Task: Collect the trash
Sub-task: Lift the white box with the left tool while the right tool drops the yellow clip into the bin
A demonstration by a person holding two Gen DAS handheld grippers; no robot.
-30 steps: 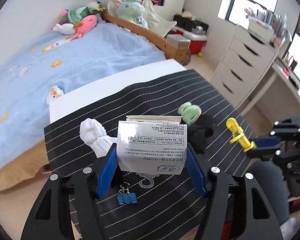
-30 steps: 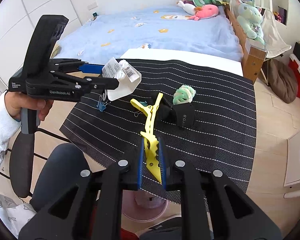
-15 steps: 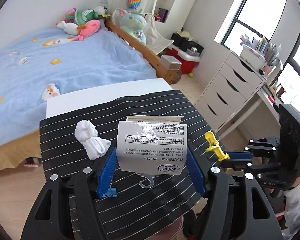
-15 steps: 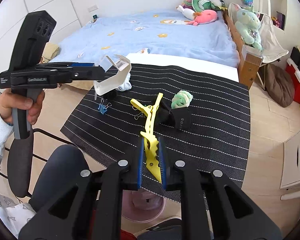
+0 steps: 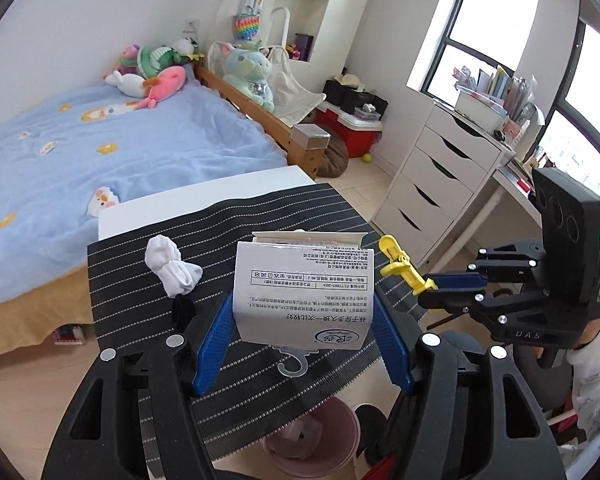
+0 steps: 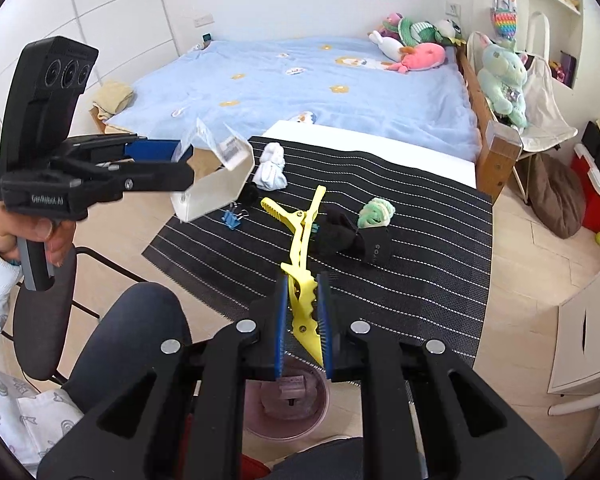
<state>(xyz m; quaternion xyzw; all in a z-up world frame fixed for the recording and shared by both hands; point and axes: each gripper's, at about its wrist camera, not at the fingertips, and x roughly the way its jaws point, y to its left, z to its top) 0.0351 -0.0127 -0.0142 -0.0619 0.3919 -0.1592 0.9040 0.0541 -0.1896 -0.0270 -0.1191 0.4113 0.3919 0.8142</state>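
My left gripper (image 5: 304, 320) is shut on a white printed packaging sleeve (image 5: 304, 292), held in the air above the near edge of the striped mat (image 5: 260, 220). In the right wrist view the same sleeve (image 6: 216, 184) hangs at the left, in front of the left gripper (image 6: 160, 164). A yellow hair clip (image 6: 304, 264) is clamped between the blue pads of my right gripper (image 6: 304, 320), pointing away over the mat (image 6: 420, 240). The clip (image 5: 402, 270) also shows at the right in the left wrist view. A pink bin (image 6: 288, 400) stands on the floor below both grippers.
On the mat lie a white sock bundle (image 6: 272, 168), a blue binder clip (image 6: 232, 218), black socks (image 6: 356, 240) and a green scrunchie (image 6: 376, 212). A bed (image 6: 300, 80) lies beyond the table, white drawers (image 5: 440, 184) at the right. A chair back (image 6: 132, 344) and a hand (image 6: 44, 236) are near.
Both grippers have risen and drawn back toward the near edge of the table, each keeping its hold. The pink bin has come into view under them.
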